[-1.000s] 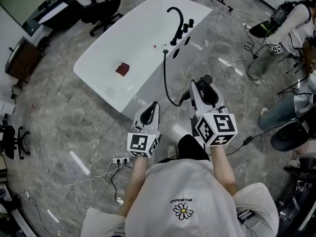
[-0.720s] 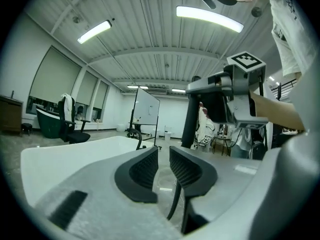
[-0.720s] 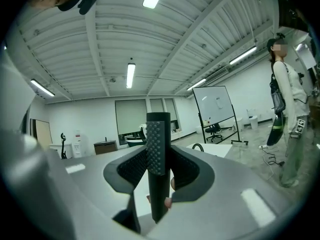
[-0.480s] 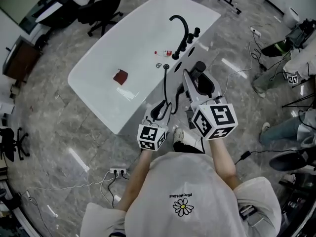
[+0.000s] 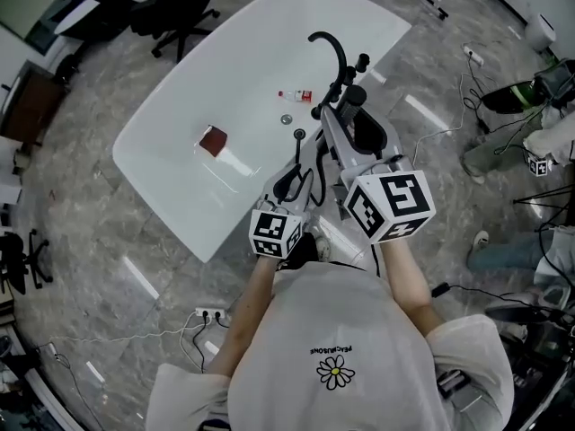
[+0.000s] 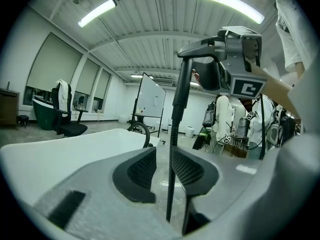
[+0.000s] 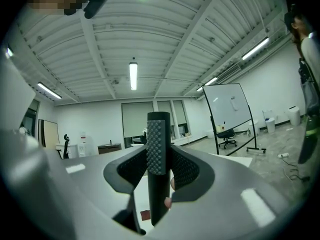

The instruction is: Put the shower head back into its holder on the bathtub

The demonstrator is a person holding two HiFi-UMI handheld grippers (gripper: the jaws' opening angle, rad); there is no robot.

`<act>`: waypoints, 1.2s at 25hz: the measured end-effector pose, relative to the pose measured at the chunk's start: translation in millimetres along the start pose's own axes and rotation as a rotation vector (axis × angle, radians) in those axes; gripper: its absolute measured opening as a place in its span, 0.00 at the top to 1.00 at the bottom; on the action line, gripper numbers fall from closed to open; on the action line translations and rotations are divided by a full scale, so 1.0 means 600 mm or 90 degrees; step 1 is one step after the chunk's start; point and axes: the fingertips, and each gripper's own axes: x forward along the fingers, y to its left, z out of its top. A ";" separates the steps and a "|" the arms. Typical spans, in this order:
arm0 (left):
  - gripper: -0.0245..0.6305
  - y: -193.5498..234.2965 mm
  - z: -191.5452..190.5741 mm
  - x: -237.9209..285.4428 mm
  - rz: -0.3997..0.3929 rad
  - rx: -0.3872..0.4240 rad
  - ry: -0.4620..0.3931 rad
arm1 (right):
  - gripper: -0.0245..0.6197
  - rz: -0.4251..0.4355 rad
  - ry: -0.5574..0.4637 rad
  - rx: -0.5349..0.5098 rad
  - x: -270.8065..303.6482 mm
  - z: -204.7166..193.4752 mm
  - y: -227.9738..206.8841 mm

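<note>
Right fingers (image 7: 186, 173) clamped on shower head (image 7: 158, 159) handle. Left fingers (image 6: 142, 171) apart, just opened, hose (image 6: 172, 154) loose between them. Head over bathtub (image 5: 153, 182) near rim, beside faucet (image 5: 328, 48). Step: carry to holder. Next, likely: line handle over holder, lower in.

bathtub (image 5: 243, 61): glossy white | shower head (image 7: 156, 159): knurled matt black | hose (image 6: 171, 174): ribbed

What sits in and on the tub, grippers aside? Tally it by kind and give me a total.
bathtub: 1
tap: 1
shower head: 1
hose: 1
bottle: 1
red pad: 1
Total: 6
</note>
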 end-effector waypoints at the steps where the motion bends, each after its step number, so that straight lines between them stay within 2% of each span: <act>1: 0.82 0.007 0.006 0.012 -0.006 0.000 0.001 | 0.74 -0.002 0.001 0.004 0.014 0.003 -0.005; 5: 0.80 0.025 0.022 0.058 -0.037 0.000 -0.013 | 0.74 0.006 -0.008 0.006 0.065 0.031 -0.013; 9: 0.77 0.044 0.018 0.110 -0.064 -0.002 -0.003 | 0.74 0.025 -0.044 0.008 0.104 0.083 -0.016; 13: 0.77 0.073 -0.015 0.147 -0.070 -0.013 0.037 | 0.74 0.058 -0.066 0.052 0.132 0.133 -0.011; 17: 0.77 0.090 -0.079 0.159 -0.073 -0.019 0.105 | 0.74 0.067 -0.092 0.046 0.142 0.178 0.001; 19: 0.79 0.100 -0.104 0.163 -0.059 -0.015 0.129 | 0.74 0.071 -0.098 0.038 0.143 0.189 0.006; 21: 0.88 0.113 -0.112 0.160 -0.033 -0.010 0.134 | 0.74 0.075 -0.099 0.036 0.141 0.193 0.008; 23: 0.88 0.129 -0.106 0.159 -0.010 -0.006 0.129 | 0.75 0.073 -0.104 0.040 0.135 0.195 0.004; 27: 0.88 0.180 -0.064 0.162 0.043 0.017 0.097 | 0.74 0.059 -0.132 0.048 0.111 0.216 -0.009; 30: 0.88 0.221 0.002 0.170 0.080 0.051 0.050 | 0.74 0.049 -0.165 0.033 0.082 0.244 -0.015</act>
